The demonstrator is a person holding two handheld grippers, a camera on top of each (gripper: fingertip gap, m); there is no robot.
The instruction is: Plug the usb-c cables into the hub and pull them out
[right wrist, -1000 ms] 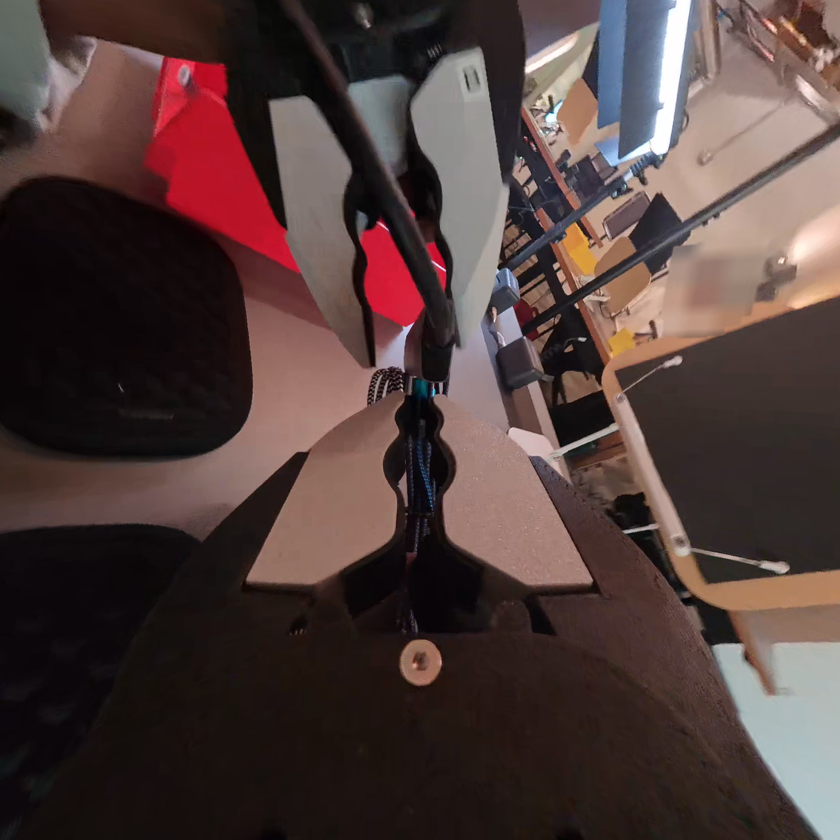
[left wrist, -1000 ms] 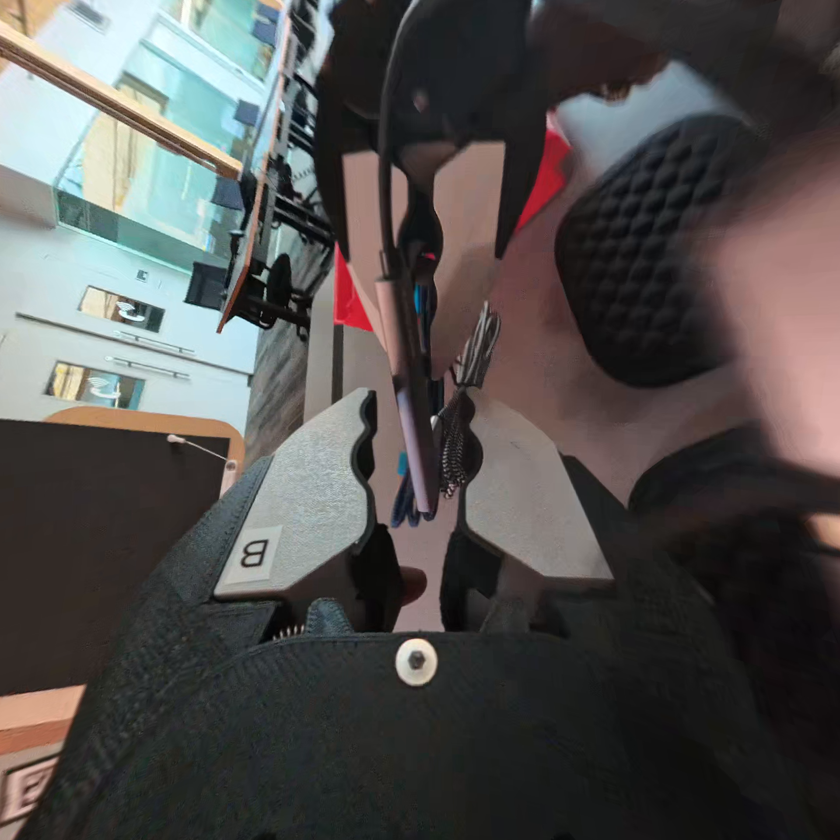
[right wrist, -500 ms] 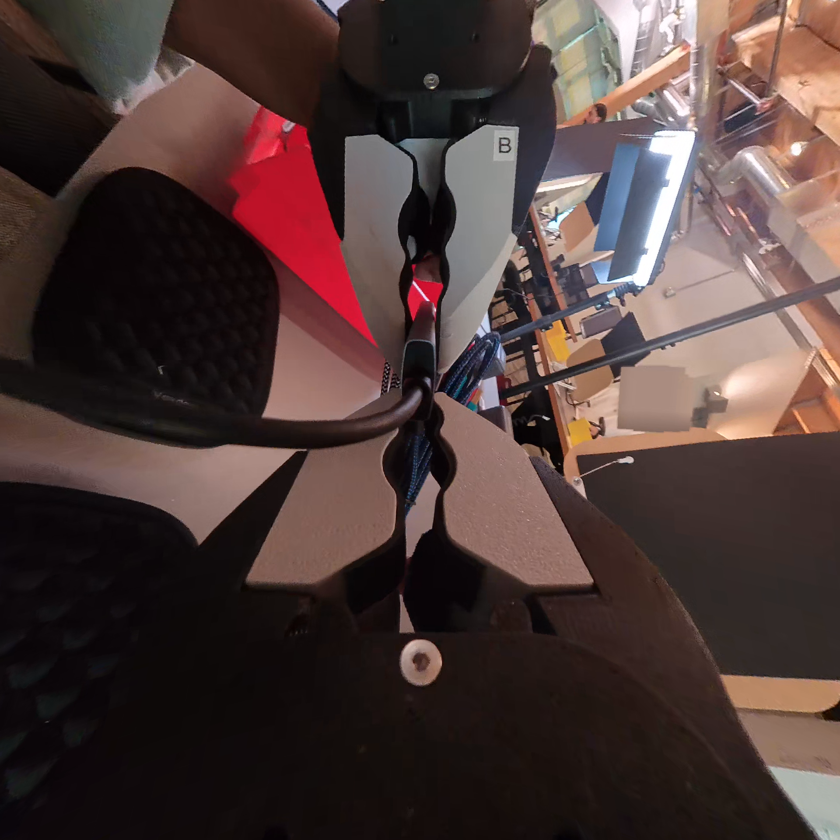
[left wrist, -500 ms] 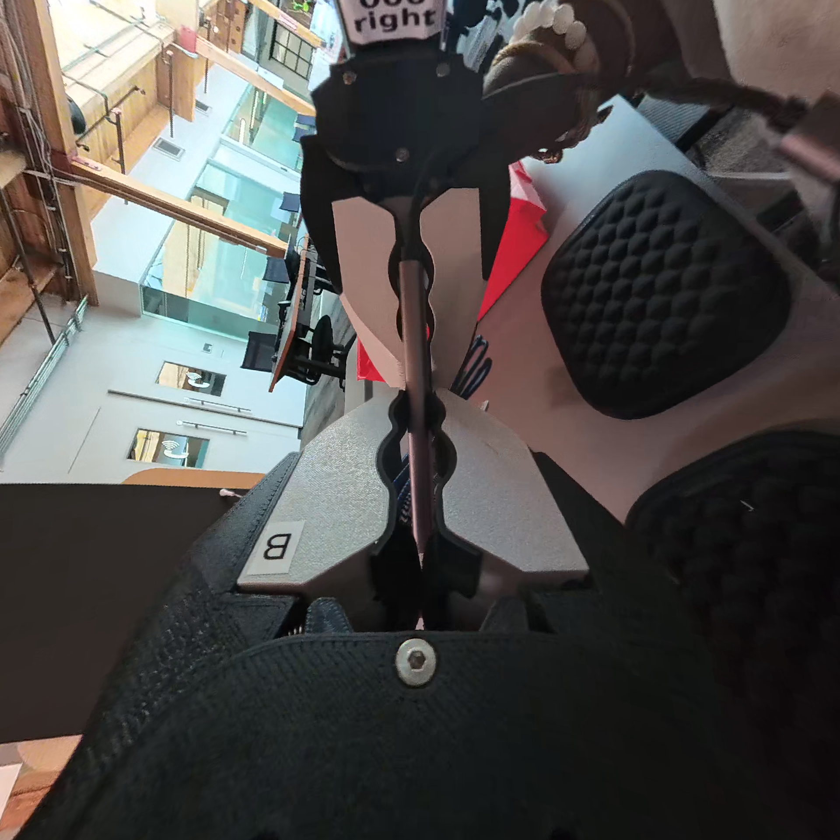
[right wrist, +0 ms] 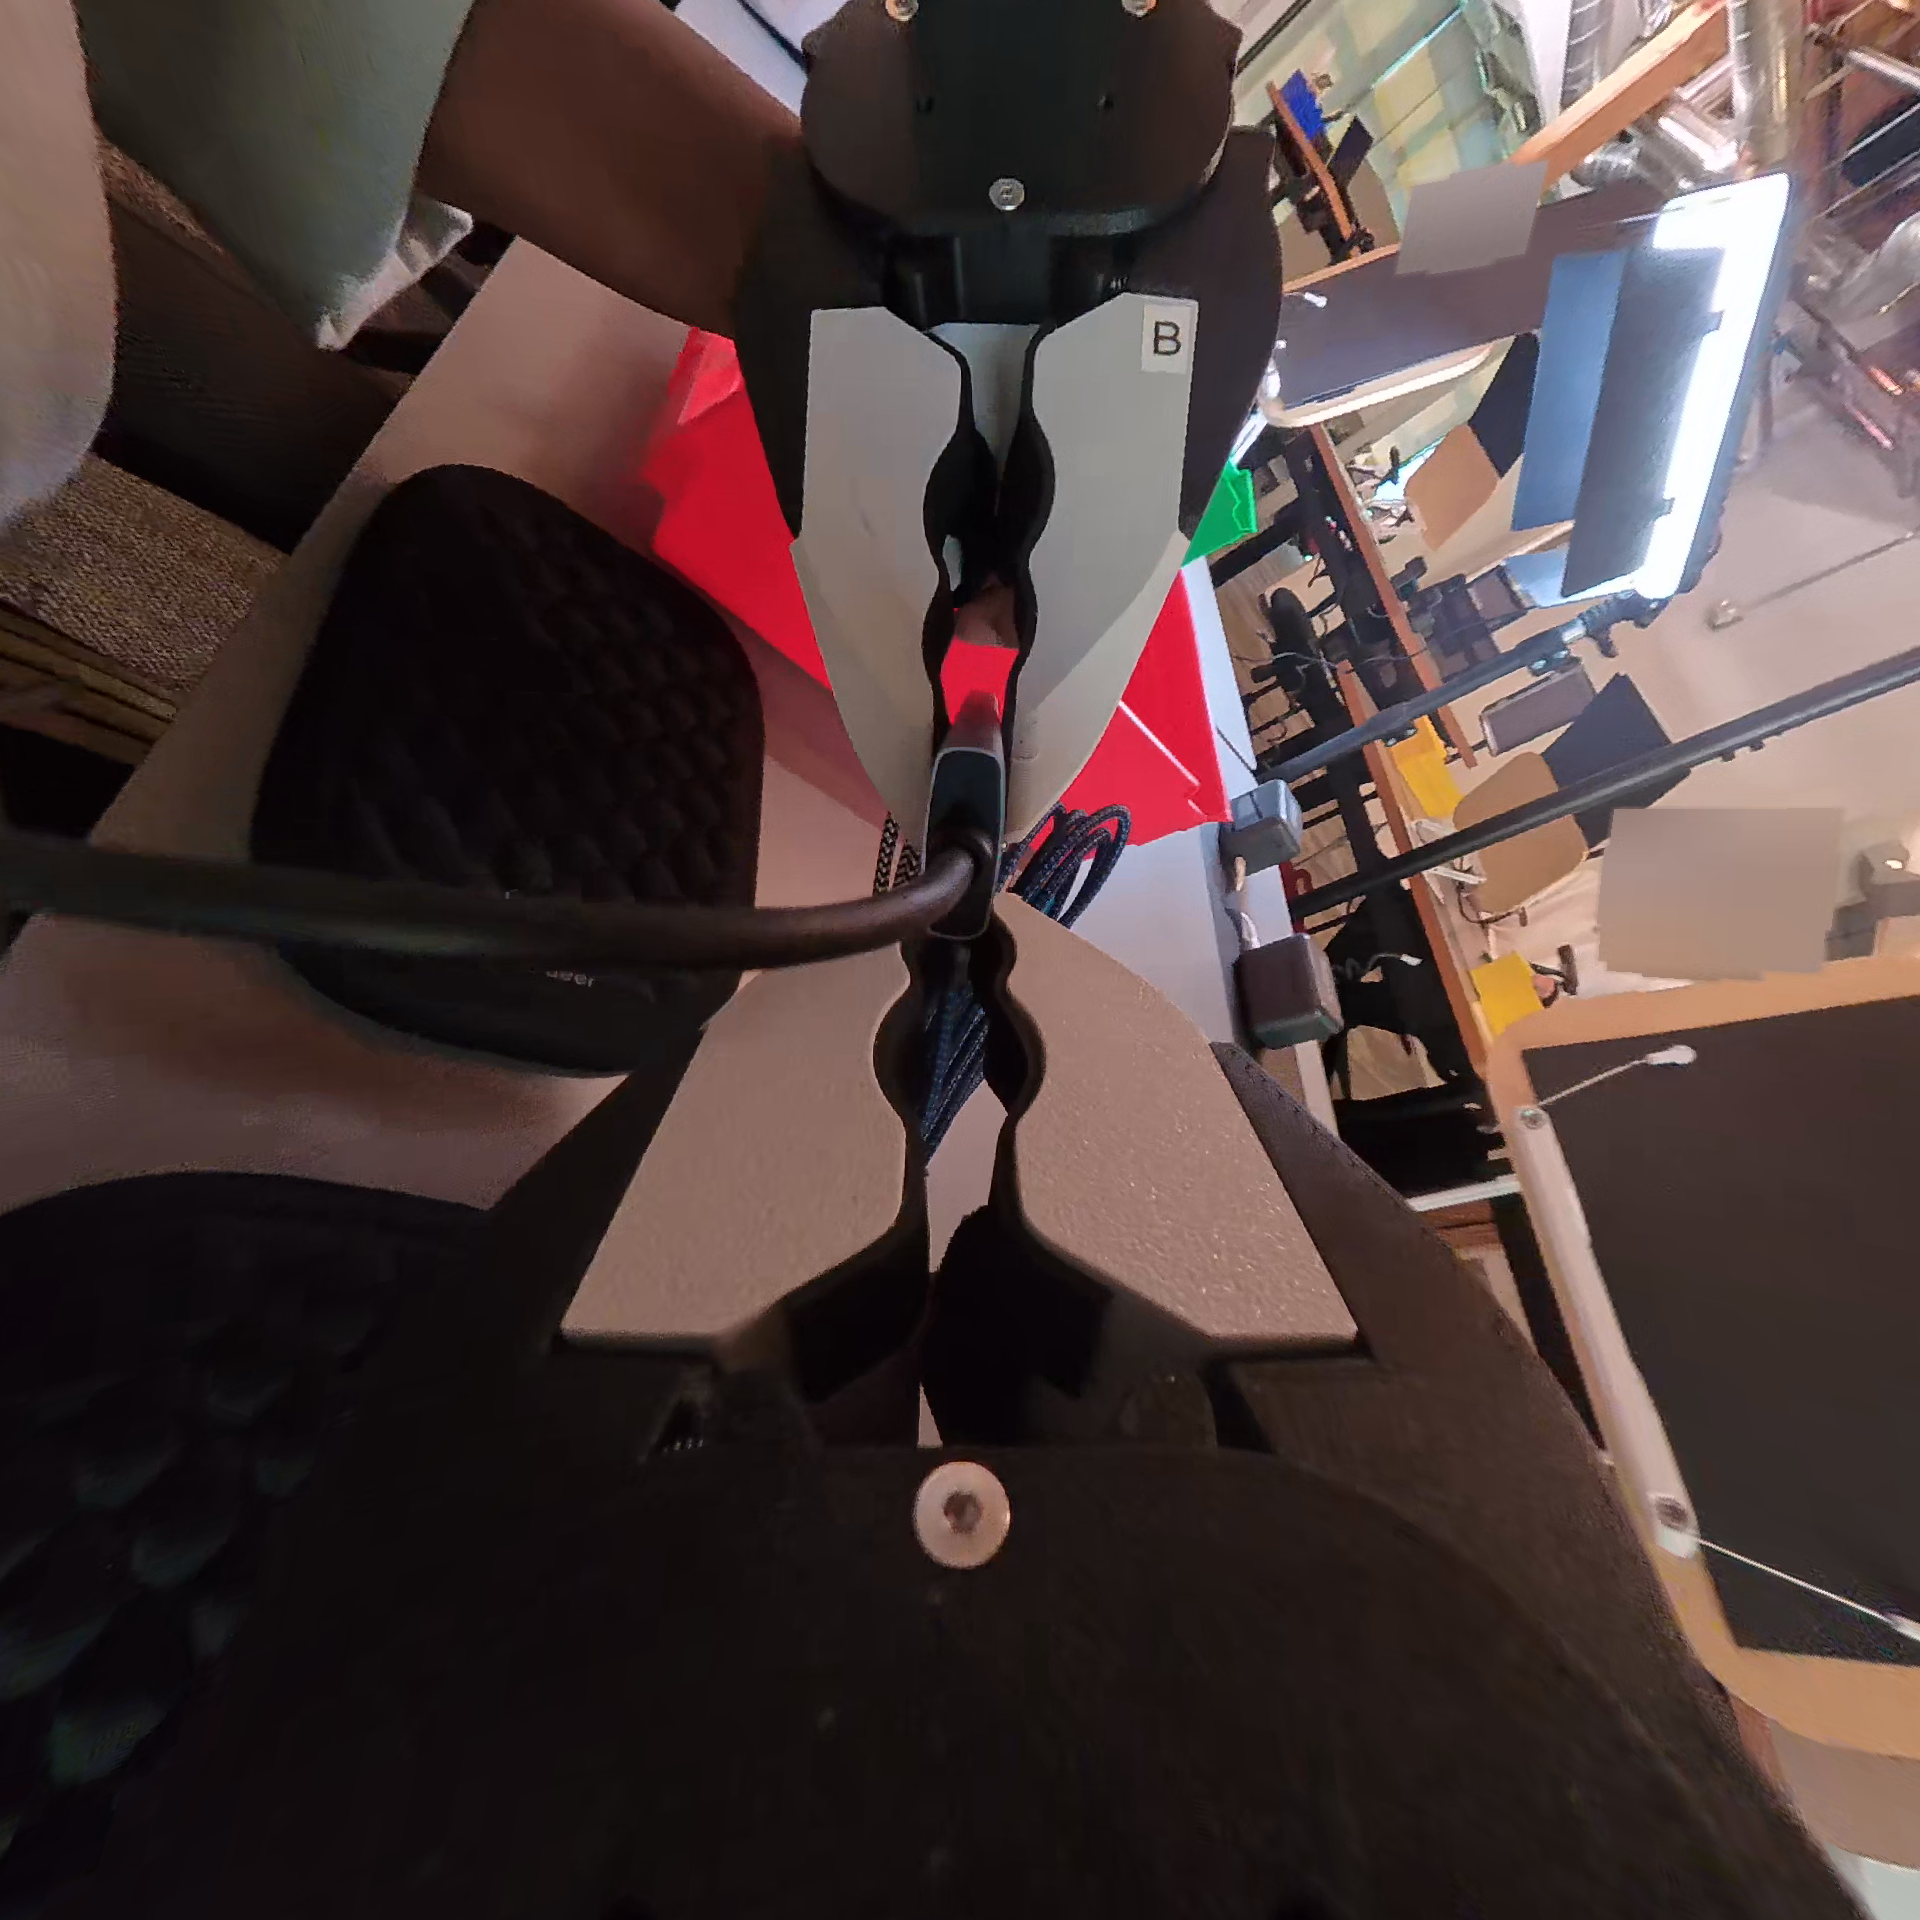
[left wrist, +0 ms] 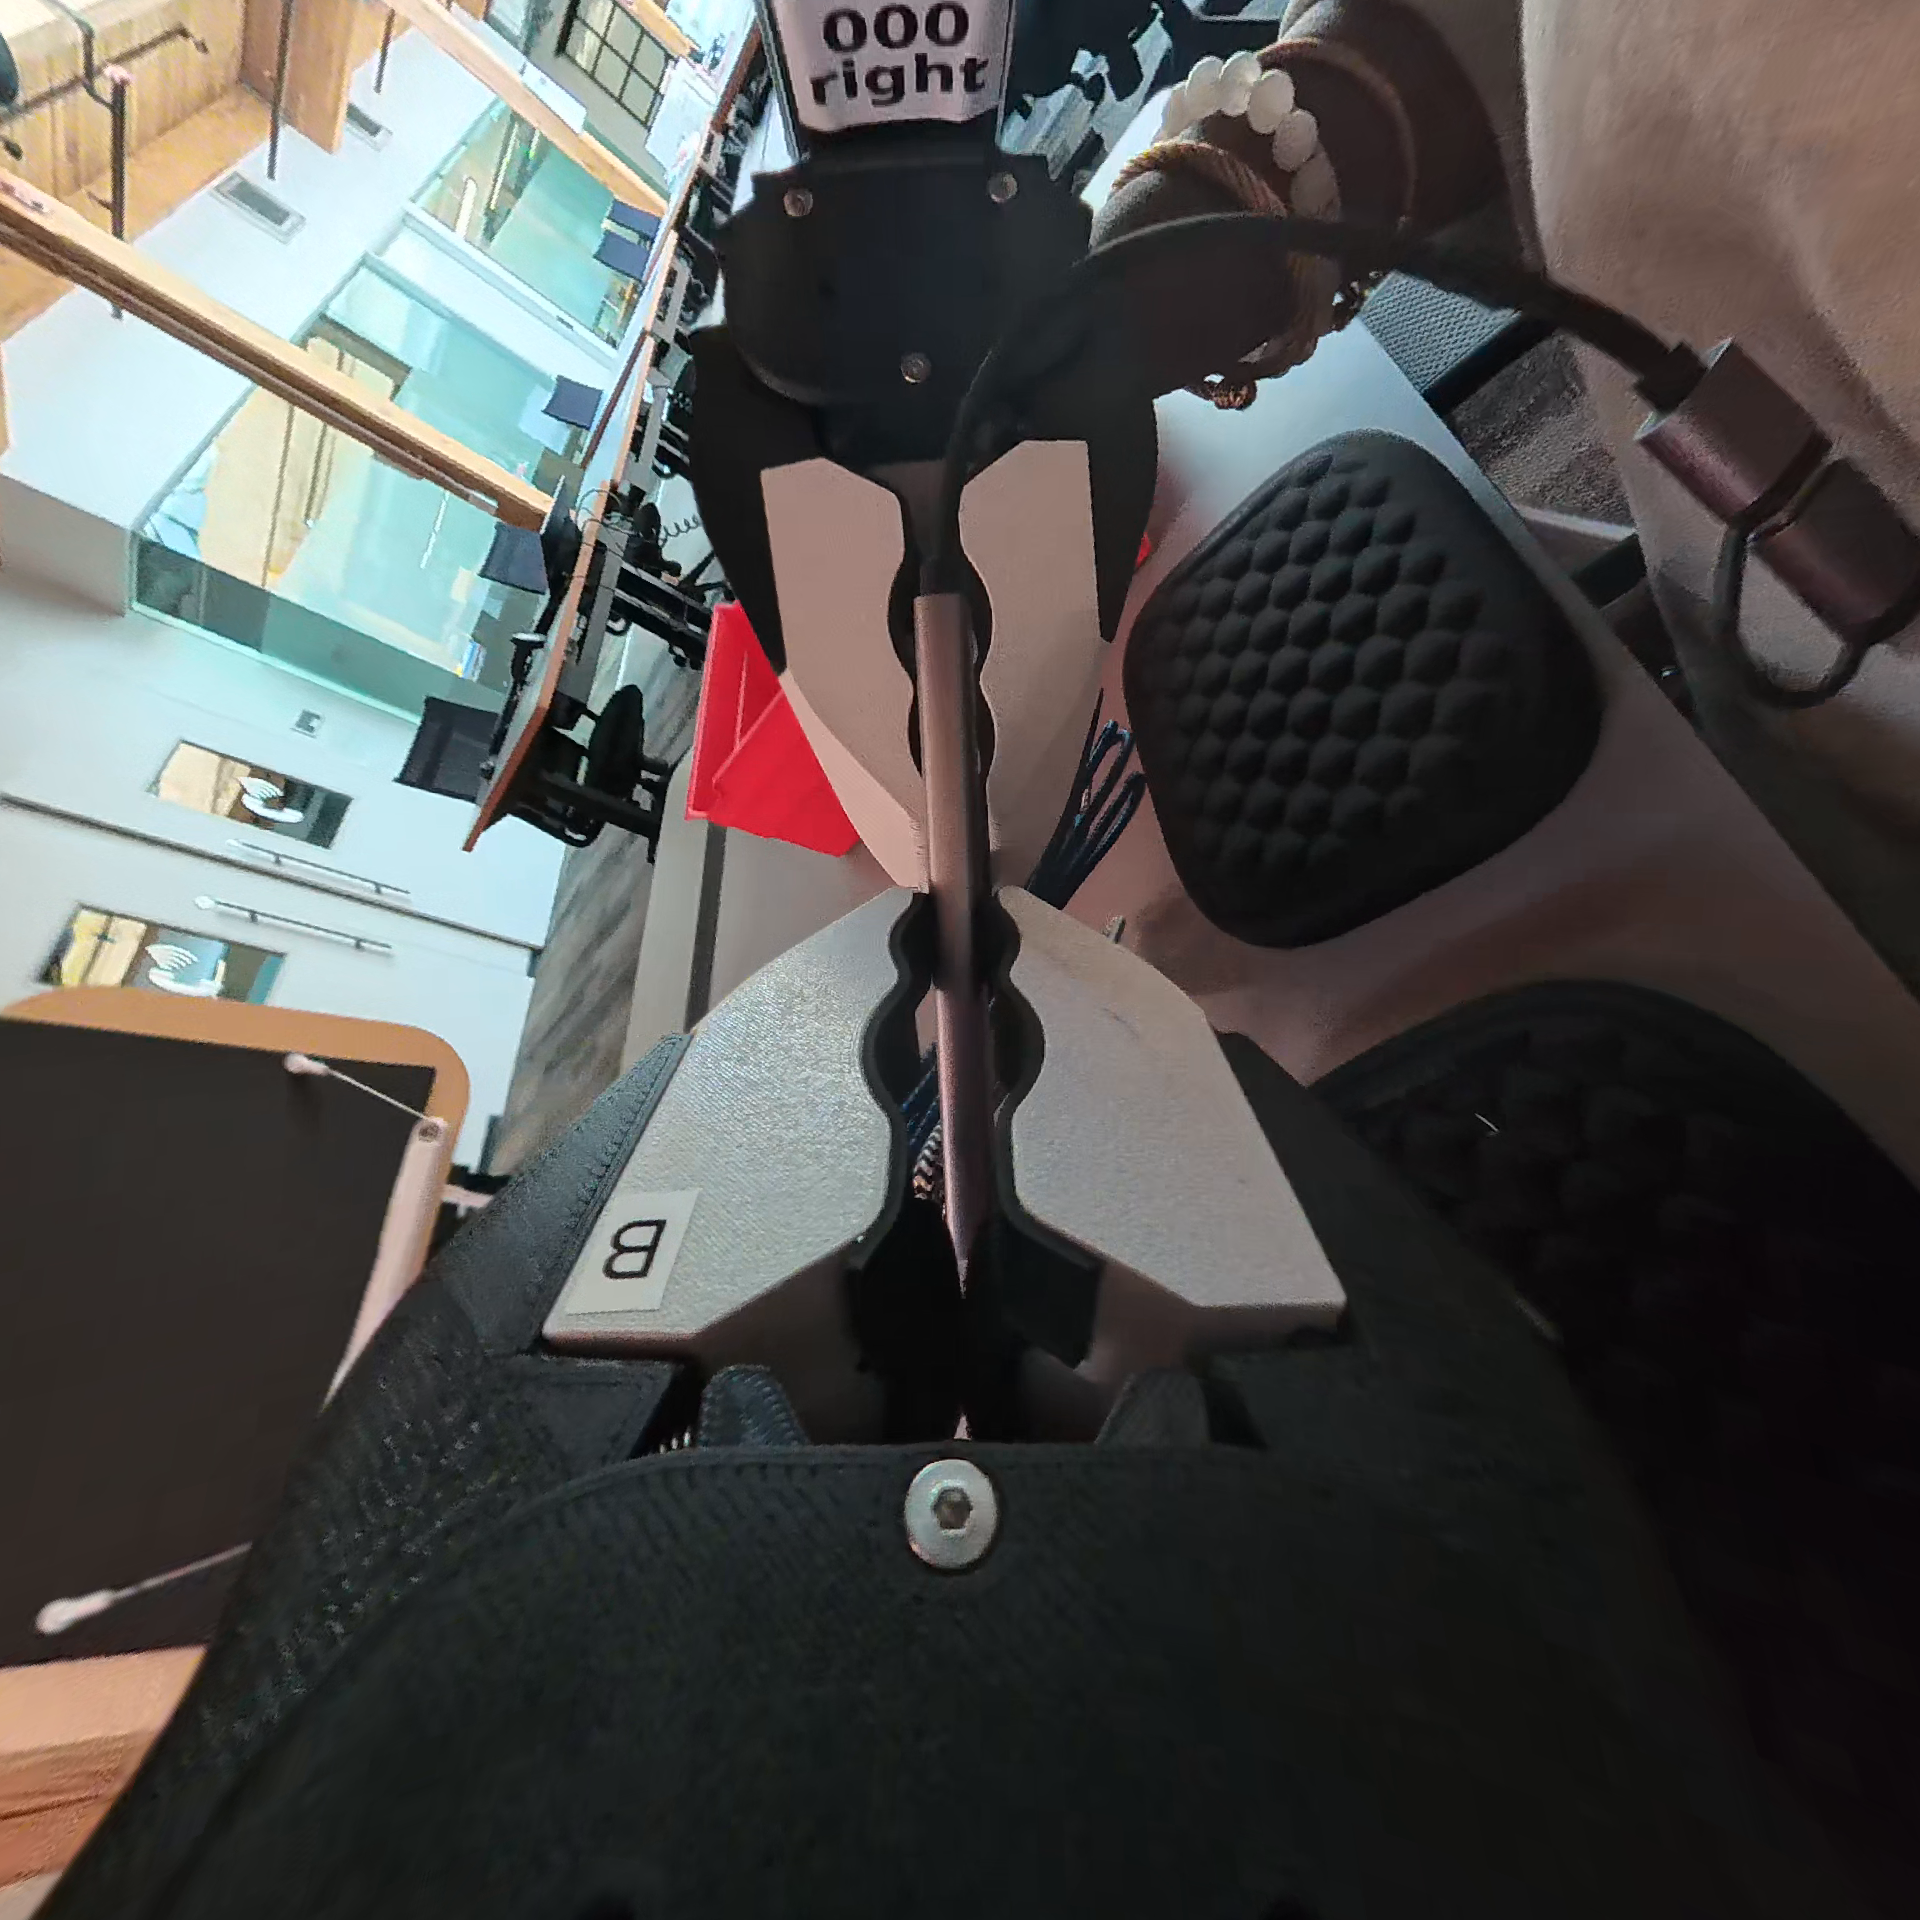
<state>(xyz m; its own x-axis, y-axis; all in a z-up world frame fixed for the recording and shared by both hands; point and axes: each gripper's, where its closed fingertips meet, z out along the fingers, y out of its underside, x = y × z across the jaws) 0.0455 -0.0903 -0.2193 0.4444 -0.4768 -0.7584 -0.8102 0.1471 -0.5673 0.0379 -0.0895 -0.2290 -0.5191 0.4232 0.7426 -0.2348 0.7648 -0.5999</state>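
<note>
A thin grey hub [left wrist: 951, 987] is held edge-on in the air between my two grippers, which face each other. My left gripper [left wrist: 954, 914] is shut on one end of it. My right gripper [right wrist: 958, 940] pinches the other end [right wrist: 964, 821], where the hub's black lead [right wrist: 416, 920] comes out. The lead ends in a grey metal plug [left wrist: 1725, 447] that hangs free. A coiled blue braided cable [right wrist: 1070, 842] and a black-and-white braided cable [right wrist: 896, 857] lie below on the table. The blue one shows through my right jaws' gap.
Two black honeycomb pads [left wrist: 1351, 686] [left wrist: 1610, 1195] lie on the white table [right wrist: 312, 1091]. A red bin [right wrist: 727, 499] and a green bin [right wrist: 1231, 514] stand beyond. A person's wrist with bracelets [left wrist: 1247, 135] is behind the right gripper. A black board [left wrist: 187, 1299] stands at the side. My two grippers' fingertips are within a few centimetres of each other.
My left gripper was open around the hub one second ago and has shut on it. The hub's lead has swung out to the side. Both grippers have pulled slightly apart and steadied.
</note>
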